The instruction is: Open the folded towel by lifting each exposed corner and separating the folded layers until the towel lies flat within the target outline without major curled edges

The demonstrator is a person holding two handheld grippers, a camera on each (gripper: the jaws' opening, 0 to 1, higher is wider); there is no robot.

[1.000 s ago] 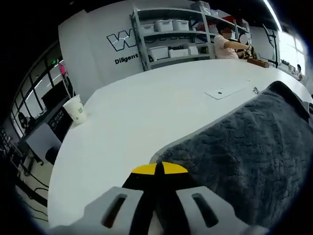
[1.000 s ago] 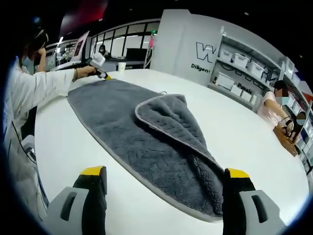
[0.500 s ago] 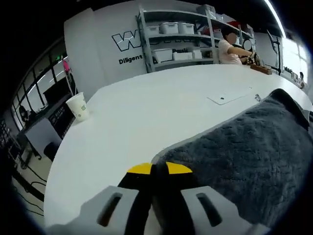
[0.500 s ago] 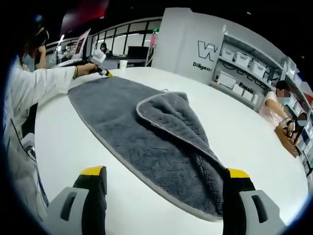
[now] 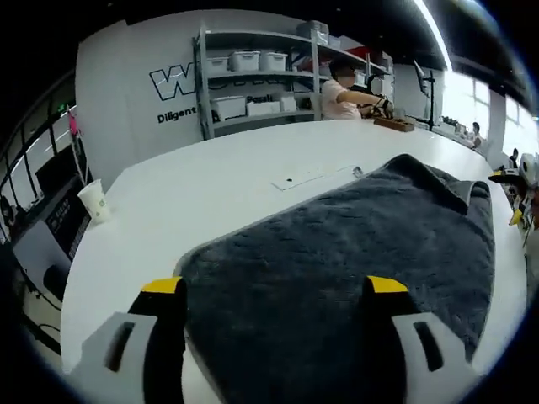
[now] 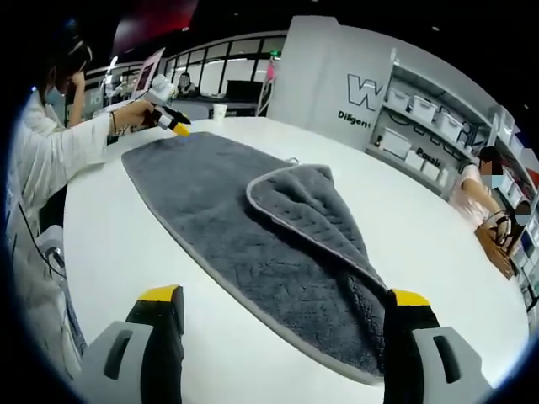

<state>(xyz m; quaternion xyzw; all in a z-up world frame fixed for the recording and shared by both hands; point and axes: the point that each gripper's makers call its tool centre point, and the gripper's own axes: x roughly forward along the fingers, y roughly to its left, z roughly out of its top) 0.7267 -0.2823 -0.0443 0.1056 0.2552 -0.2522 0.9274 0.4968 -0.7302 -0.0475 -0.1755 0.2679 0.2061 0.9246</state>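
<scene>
A grey towel (image 6: 202, 198) lies spread along the white table (image 6: 421, 227). One corner is folded back over it as a triangular flap (image 6: 313, 210). In the left gripper view the towel (image 5: 354, 252) runs away from the camera, with its near corner between the jaws. My left gripper (image 5: 274, 288) is open and empty just over that corner. In the right gripper view a hand holds the left gripper (image 6: 173, 122) above the towel's far end. My right gripper (image 6: 284, 296) is open and empty, over the table short of the towel's near edge. The right gripper (image 5: 515, 189) shows at the far right.
A paper cup (image 5: 94, 202) stands near the table's edge, also the cup (image 6: 220, 110). A flat white plate (image 5: 307, 175) lies on the table beyond the towel. Shelves (image 5: 253, 76) with bins line the back wall. A person (image 6: 478, 181) works at the far end.
My left gripper was shut on the towel's corner; now it is open and has let go, and its view has swung over the towel. The right gripper has barely moved.
</scene>
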